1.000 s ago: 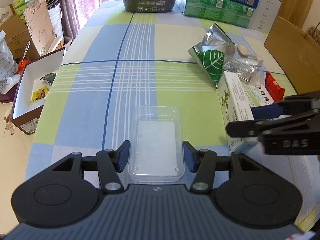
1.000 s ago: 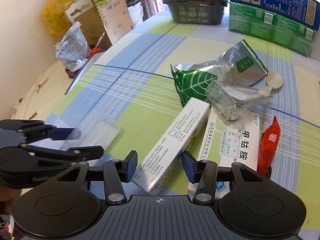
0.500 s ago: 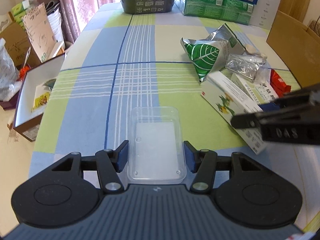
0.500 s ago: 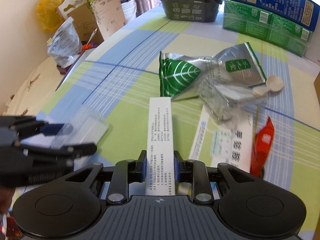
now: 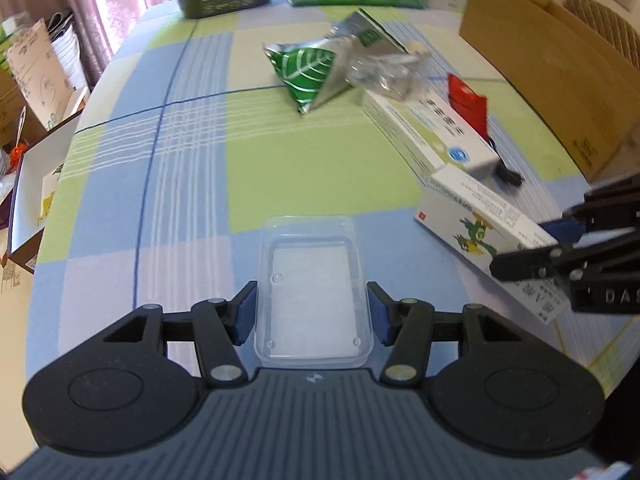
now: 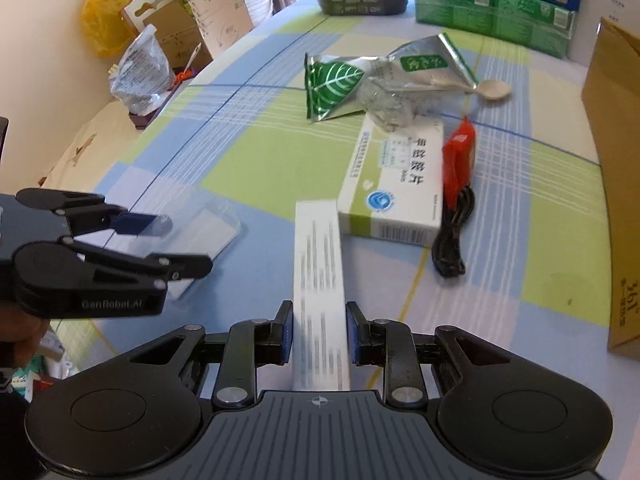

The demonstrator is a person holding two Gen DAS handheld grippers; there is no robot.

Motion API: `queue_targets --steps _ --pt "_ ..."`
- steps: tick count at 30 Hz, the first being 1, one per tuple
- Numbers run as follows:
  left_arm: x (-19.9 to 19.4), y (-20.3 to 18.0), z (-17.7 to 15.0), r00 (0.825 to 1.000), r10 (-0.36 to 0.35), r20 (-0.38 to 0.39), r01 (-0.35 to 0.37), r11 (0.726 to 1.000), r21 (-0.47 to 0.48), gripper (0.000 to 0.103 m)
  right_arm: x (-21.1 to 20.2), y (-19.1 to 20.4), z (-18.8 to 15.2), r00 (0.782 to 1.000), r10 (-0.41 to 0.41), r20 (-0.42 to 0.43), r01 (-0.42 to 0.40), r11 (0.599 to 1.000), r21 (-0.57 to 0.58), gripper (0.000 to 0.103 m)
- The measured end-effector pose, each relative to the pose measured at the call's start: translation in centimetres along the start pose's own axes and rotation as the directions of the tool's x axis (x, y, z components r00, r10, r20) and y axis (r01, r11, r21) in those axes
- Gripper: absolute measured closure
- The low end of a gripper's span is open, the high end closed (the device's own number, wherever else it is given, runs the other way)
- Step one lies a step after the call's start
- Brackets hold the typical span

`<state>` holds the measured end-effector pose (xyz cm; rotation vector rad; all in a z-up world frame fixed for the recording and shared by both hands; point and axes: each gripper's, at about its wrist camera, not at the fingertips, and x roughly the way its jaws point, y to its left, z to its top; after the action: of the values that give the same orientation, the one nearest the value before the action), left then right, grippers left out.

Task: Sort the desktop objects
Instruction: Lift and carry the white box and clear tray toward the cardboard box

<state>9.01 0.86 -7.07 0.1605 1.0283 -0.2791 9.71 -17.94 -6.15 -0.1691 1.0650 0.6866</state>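
The right gripper (image 6: 319, 336) has its jaws closed on the long white box (image 6: 319, 280), the pads pressing its two narrow sides near the close end, so the box's long axis runs straight out along the fingers, away from the hand, toward the middle of the desk (image 6: 256, 160). The left gripper (image 5: 312, 314) clamps the clear plastic tray (image 5: 314, 280) by its long sides, with the tray likewise pointing forward, near the desk's front edge. In the left wrist view the held box lies just to the right of the tray, end-on toward it, so the tray is the nearer receptacle and, by my reading, the box would have to turn or shift leftward to go in. Further out sit the blue-and-white medicine box (image 6: 394, 184), the red item (image 6: 460, 156) with the black cable (image 6: 452, 240), and the green leaf pouch (image 6: 332, 88).
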Motion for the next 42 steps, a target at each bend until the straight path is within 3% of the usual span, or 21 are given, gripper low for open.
queue_targets --steps 7,23,35,42 --pt "0.4 0.7 0.3 1.000 0.004 0.023 -0.003 0.999 -0.053 0.047 1.1 0.2 0.4 1.000 -0.023 -0.003 0.023 0.999 -0.022 0.079" --pt "1.3 -0.1 1.0 1.000 0.027 -0.005 -0.027 1.000 -0.013 0.052 2.1 1.0 0.1 0.997 -0.070 -0.020 0.068 0.994 -0.085 0.080" --pt "-1.6 -1.8 1.1 0.998 0.015 0.067 -0.014 1.000 -0.013 0.052 -2.1 0.2 0.0 0.994 -0.055 0.098 0.055 0.998 0.000 0.080" --pt "-4.3 -4.0 2.1 0.994 -0.010 0.108 0.012 1.000 -0.019 0.052 -6.9 -0.4 0.6 0.981 -0.080 0.179 0.078 0.997 0.020 0.080"
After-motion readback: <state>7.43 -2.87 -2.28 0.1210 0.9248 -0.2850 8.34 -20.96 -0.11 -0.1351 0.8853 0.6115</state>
